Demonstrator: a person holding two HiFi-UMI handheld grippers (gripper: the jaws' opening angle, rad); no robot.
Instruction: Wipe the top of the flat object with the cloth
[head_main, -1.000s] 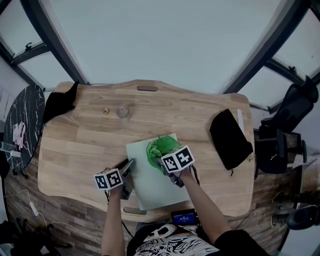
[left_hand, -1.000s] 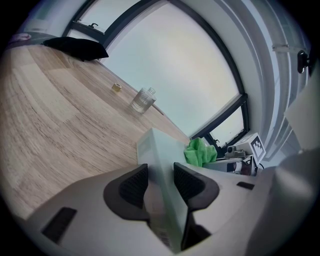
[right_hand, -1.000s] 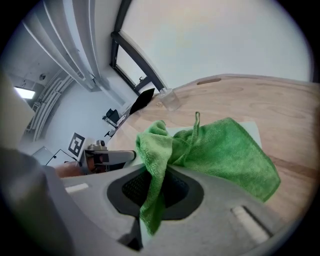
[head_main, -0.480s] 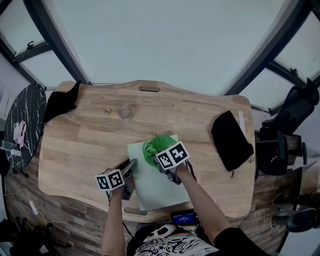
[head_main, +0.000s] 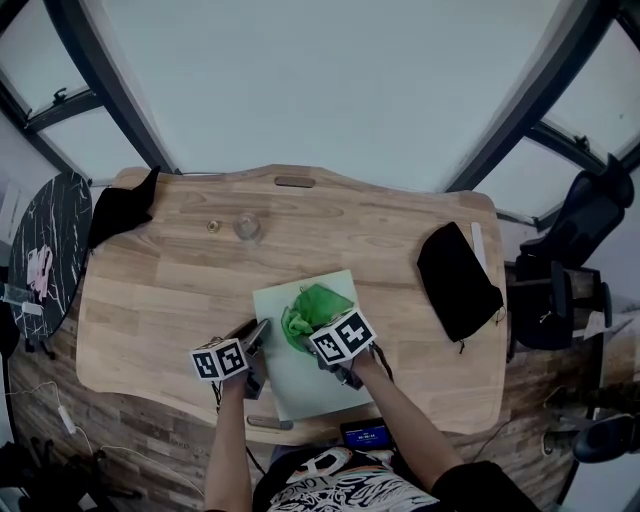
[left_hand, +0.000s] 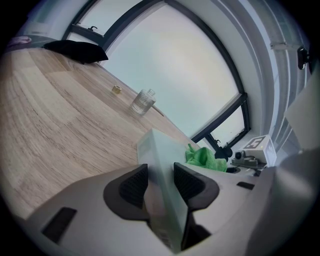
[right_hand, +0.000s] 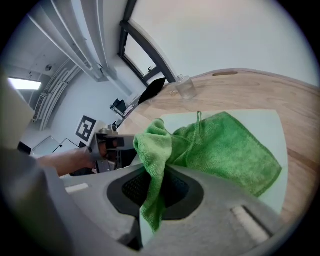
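Note:
A pale green flat board lies on the wooden table near its front edge. My left gripper is shut on the board's left edge, which stands between the two dark pads. A green cloth lies bunched on the board's upper half. My right gripper is shut on a fold of that cloth, and the rest of the cloth spreads flat over the board ahead of the jaws.
A small clear glass and a tiny brass piece stand at the table's back left. A black cloth hangs over the far left corner and a black pouch lies at the right. A dark phone sits at the front edge.
My right gripper has dragged the green cloth toward me and leftward across the board. The left gripper has kept its hold and has not moved.

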